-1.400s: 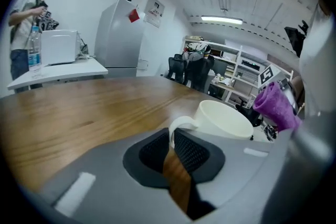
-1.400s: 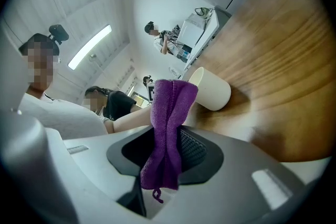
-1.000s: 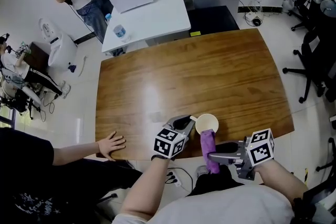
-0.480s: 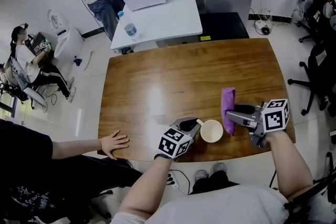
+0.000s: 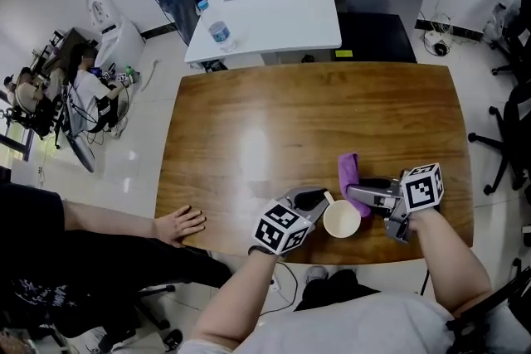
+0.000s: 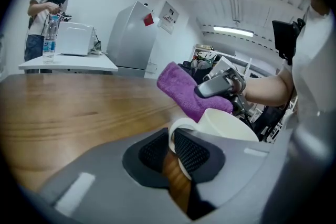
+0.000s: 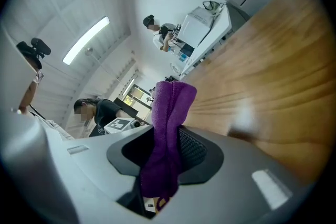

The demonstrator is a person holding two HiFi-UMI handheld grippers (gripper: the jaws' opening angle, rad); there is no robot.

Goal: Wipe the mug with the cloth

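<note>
Two grippers meet near the front edge of the wooden table (image 5: 249, 120). The left gripper (image 5: 322, 199) has its jaws drawn narrow, pinching the handle of the white mug (image 5: 342, 220), which sits upright with its mouth up, close to the near edge. The right gripper (image 5: 355, 193) hangs just beside the mug's rim, its jaws clamped on a folded purple cloth (image 5: 348, 170) that sticks out past the fingertips, towards the middle of the table. Whether cloth and mug touch I cannot tell. Another person's hand (image 5: 178, 224) lies flat on the table edge, well off to the left.
</note>
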